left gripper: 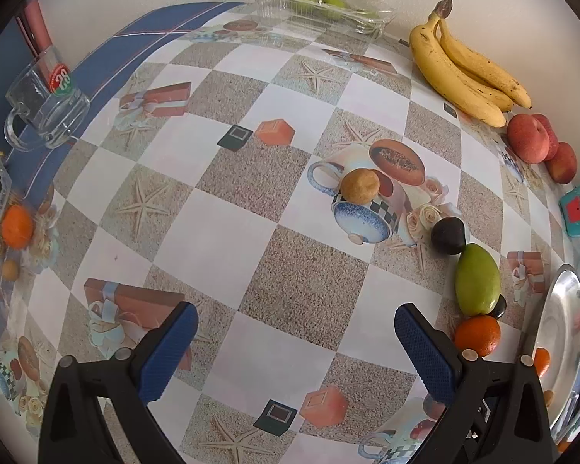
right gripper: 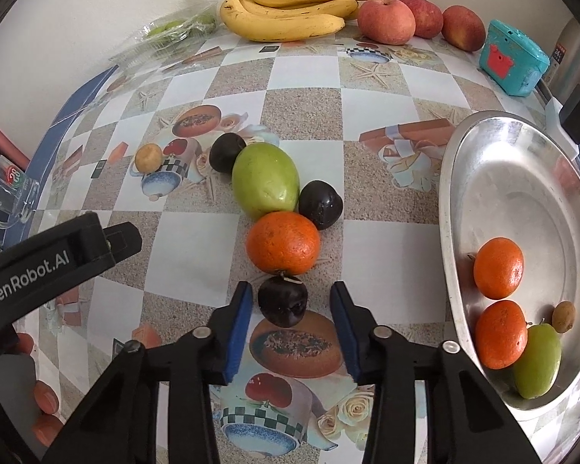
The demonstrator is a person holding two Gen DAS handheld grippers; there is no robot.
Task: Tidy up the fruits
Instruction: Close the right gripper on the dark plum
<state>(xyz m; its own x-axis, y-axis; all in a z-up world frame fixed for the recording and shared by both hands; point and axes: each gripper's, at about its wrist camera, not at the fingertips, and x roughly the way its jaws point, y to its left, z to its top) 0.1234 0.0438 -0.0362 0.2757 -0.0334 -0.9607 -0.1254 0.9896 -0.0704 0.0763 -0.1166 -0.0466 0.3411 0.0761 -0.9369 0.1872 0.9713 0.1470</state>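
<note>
The right hand-held gripper (right gripper: 290, 319) is open, its blue pads either side of a dark plum (right gripper: 282, 300) on the tabletop (right gripper: 197, 239), not yet touching it. Just beyond lie an orange (right gripper: 282, 242), a green mango (right gripper: 265, 181) and two more plums in a line. The metal bowl (right gripper: 495, 178) at the right edge holds two oranges, a green fruit and a small brown one. The left hand-held gripper (left gripper: 294, 344) hangs open over bare tabletop. Bananas (right gripper: 290, 9) and apples (right gripper: 386, 20) sit along the far edge.

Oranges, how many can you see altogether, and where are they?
3 in the right wrist view: one orange on the table ahead of the right gripper, and two in the metal bowl, upper orange and lower orange. Others may be hidden.
</note>
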